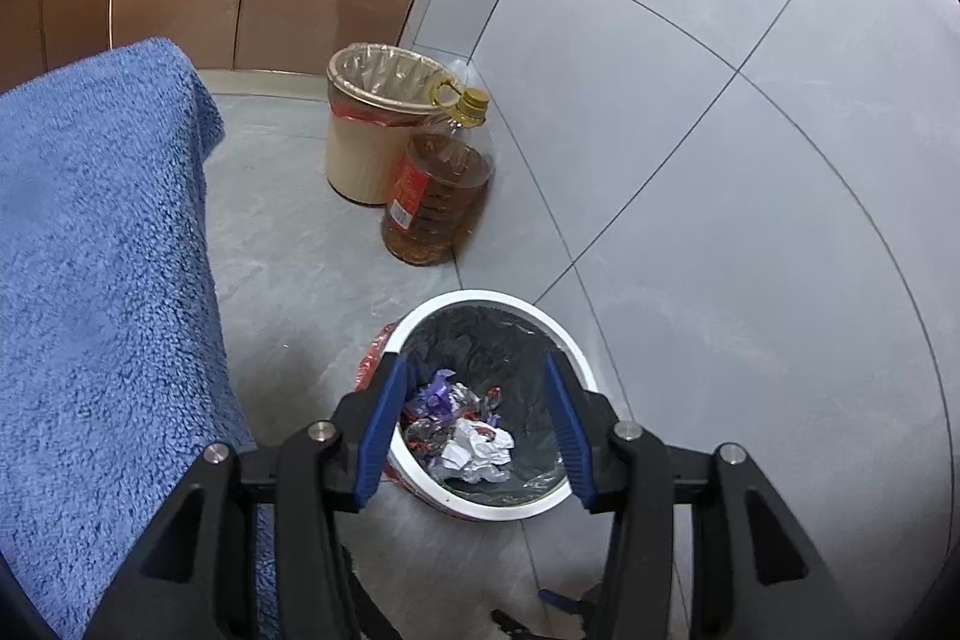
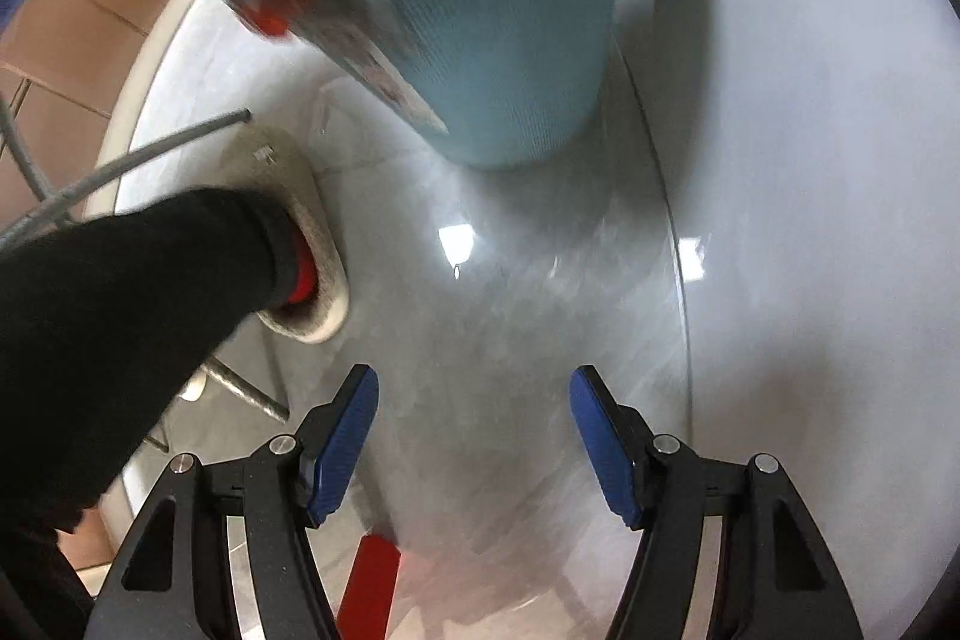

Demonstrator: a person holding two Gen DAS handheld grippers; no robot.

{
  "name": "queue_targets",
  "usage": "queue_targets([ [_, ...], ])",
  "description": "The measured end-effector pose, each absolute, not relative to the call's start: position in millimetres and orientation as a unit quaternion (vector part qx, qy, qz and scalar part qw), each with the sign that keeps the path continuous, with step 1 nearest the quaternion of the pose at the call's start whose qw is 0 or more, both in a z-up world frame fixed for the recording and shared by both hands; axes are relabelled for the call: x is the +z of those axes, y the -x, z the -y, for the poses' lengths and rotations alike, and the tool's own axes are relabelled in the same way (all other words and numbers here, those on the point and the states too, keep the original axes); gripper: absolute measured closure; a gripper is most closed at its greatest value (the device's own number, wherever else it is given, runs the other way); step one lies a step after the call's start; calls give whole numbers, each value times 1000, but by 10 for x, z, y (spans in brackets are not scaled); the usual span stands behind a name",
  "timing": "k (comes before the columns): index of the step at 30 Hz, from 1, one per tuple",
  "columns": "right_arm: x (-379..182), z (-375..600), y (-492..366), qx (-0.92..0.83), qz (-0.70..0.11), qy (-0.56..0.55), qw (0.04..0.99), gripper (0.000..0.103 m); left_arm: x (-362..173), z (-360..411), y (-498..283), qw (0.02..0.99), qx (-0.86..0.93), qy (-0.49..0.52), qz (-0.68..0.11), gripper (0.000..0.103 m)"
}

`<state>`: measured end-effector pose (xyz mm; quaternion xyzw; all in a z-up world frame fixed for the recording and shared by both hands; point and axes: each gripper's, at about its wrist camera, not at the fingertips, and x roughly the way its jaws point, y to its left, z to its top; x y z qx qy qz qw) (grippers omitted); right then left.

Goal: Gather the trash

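Through the left wrist camera I look almost straight down into a white-rimmed bin (image 1: pixel 489 403) lined with a dark bag, with a red bag edge showing at its left side. At the bottom lies the trash (image 1: pixel 465 436): crumpled white paper, purple wrapper scraps and clear, shiny plastic, heaped loosely with no one long axis I can make out. The left gripper (image 1: pixel 477 436) hangs over the bin's mouth with its jaws spread wide and nothing between them; the blue pads frame the heap, which lies well below them, nearer the left pad. The bin stands upright on the grey tiled floor (image 1: pixel 720 160), mouth up towards me. Farther off stand a beige bin (image 1: pixel 366 130) with a clear liner and, touching its right side, a bottle of amber oil (image 1: pixel 438 196) (yellow cap, red label), upright. A blue towel (image 1: pixel 102 280) fills the left of the view.

Through the right wrist camera everything is blurred. The right gripper (image 2: pixel 474 442) also has its jaws wide apart and holds nothing. Ahead of it, well beyond the pads, I see a pale blue bin (image 2: pixel 510 58) with a light rim, tilted so its base points towards me and to the right. My leg in black and a grey slipper (image 2: pixel 306 244) stand at the left.
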<state>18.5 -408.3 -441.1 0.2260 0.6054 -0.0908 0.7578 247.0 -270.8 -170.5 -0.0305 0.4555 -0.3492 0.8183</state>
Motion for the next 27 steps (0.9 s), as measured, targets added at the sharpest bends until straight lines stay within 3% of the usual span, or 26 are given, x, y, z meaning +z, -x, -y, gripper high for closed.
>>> queue_targets([
  [9,-3474,4033,-303,-113,-536,-132,827,39,-1133,2417,-1964,859,-335,-18,-387,52],
  [17,-2440,3755,-393,-98,-450,-60,885,39,-671,1596,-1575,913,-252,-26,-321,34],
  [27,-1241,3094,-203,-62,-359,3,931,30,-562,766,-1025,948,-148,-50,-278,30],
])
